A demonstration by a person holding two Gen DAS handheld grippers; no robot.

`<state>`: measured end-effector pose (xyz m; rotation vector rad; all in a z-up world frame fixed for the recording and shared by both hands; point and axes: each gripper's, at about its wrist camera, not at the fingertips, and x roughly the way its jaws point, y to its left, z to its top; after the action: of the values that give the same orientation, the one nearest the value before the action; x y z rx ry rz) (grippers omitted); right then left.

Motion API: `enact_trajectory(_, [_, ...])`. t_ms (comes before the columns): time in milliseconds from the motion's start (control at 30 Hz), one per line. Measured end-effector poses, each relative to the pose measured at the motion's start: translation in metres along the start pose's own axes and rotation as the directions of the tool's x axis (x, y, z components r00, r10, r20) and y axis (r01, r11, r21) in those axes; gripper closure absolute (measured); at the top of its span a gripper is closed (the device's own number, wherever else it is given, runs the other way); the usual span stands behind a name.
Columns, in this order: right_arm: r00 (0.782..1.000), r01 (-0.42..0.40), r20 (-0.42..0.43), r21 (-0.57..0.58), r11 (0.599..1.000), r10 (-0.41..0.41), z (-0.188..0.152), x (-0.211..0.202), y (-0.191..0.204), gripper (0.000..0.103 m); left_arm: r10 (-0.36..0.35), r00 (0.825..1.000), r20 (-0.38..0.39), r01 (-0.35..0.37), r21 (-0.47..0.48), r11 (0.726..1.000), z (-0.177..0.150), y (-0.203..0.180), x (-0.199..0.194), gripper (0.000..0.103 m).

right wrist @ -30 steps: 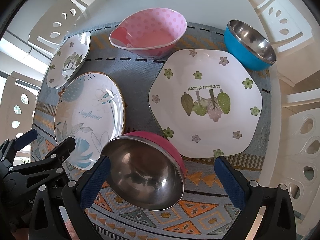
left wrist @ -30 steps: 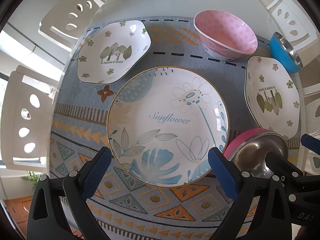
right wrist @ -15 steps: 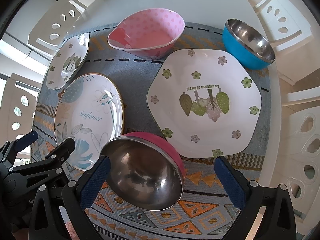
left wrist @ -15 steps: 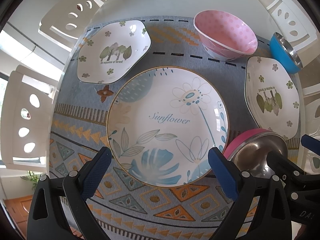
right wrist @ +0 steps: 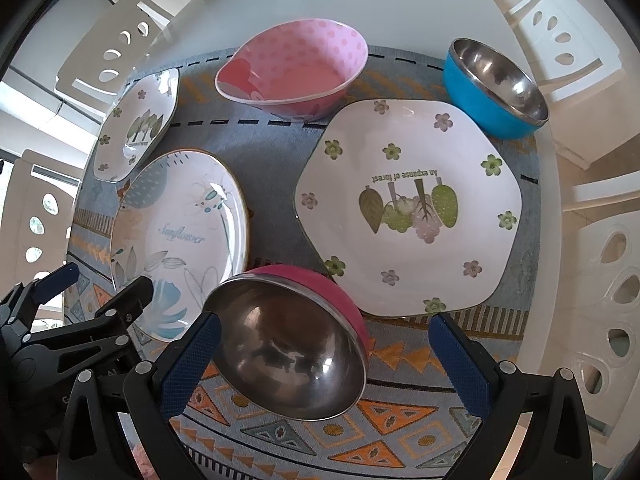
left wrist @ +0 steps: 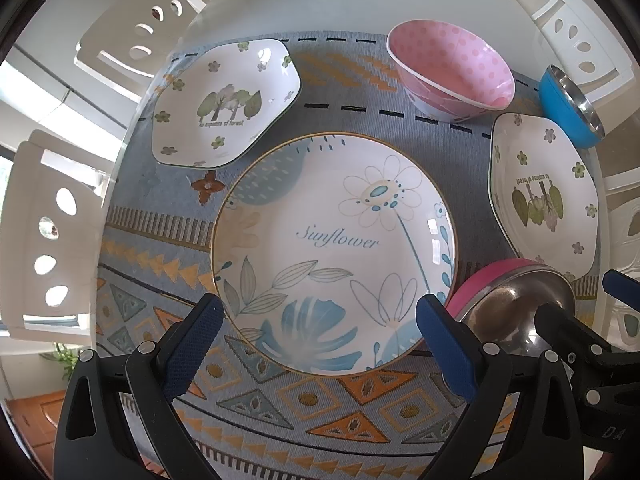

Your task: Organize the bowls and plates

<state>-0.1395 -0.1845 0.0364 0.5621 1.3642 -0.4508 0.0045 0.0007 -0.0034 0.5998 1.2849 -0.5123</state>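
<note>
Left gripper (left wrist: 320,330): held wide apart above the near rim of the round Sunflower plate (left wrist: 334,252); nothing is gripped. Right gripper (right wrist: 324,350): spread wide, the pink steel bowl (right wrist: 290,344) seen between its fingers, contact not discernible. Beyond are laid the large hexagonal plate (right wrist: 408,212), small hexagonal plate (left wrist: 226,102), pink dotted bowl (right wrist: 294,68) and blue steel bowl (right wrist: 494,86), all on the patterned mat (right wrist: 272,160).

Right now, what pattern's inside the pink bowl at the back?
Darker pink polka dots on pale pink, inside the pink bowl; clearest in the right wrist view.
</note>
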Motion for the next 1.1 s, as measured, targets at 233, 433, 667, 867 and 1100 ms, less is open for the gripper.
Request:
enact_trajectory(233, [1.0,0.002,0.0,-0.006,1.0,-0.002,0.0008,-0.0002,0.0021,0.0,-0.001,1.0,0.001,0.001,0.003,1.0,-0.0001,0.0004,0.0006,0.006])
enact_trajectory(433, [1.0,0.003,-0.001,-0.007,1.0,-0.003,0.0012,-0.0001,0.0019,0.0,-0.003,1.0,0.001,0.003,0.003,1.0,-0.0001,0.0006,0.0007,0.006])
enact_trajectory(667, [1.0,0.006,-0.004,-0.007,1.0,-0.006,0.0021,0.0008,0.0014,0.0,-0.009,1.0,-0.003,0.009,0.002,1.0,0.0023,0.001,0.0027,0.006])
enact_trajectory(867, [1.0,0.008,-0.004,-0.009,1.0,-0.008,0.0027,0.0017,0.0022,0.0,-0.013,1.0,-0.005,0.013,-0.001,1.0,0.0026,0.0023,0.0043,0.006])
enact_trajectory(1100, [1.0,0.011,-0.003,-0.004,1.0,-0.011,0.0036,0.0024,0.0023,0.0,-0.017,1.0,-0.009,0.017,-0.009,1.0,0.0024,0.0062,0.0071,0.006])
